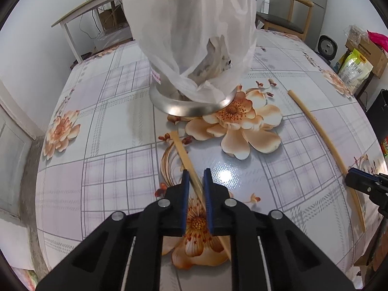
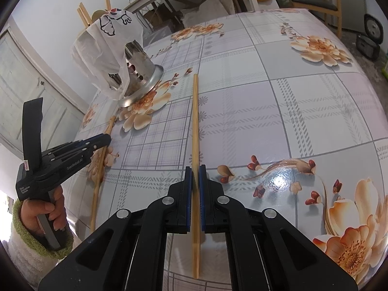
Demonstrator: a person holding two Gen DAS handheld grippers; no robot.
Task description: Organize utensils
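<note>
From the left wrist view, the left gripper (image 1: 196, 177) points down at the surface (image 1: 116, 131), a table under a glossy checked cloth printed with peach flowers. Its blue-padded jaws stand a narrow gap apart, with a thin pale bamboo chopstick (image 1: 185, 157) running diagonally between them; whether the pads press it I cannot tell. Beyond the chopstick's far tip stands the round stainless-steel utensil holder (image 1: 191, 108) with a flared base, draped in a translucent white plastic bag (image 1: 189, 29). To the right of the holder a second bamboo chopstick (image 1: 322, 135) lies along the surface, its near end at the black tip of the right gripper (image 1: 363, 184).

From the right wrist view, the right gripper (image 2: 195, 172) is clamped on that second chopstick (image 2: 195, 126), which points up the cloth, passing right of the holder (image 2: 143, 72). Wooden chopsticks (image 2: 83, 15) stick up out of the bagged holder. Nearer than the holder, at left, a hand (image 2: 46, 215) in a green-cuffed sleeve grips the left gripper (image 2: 106, 138), whose tip sits over the first chopstick (image 2: 100, 162).
</note>
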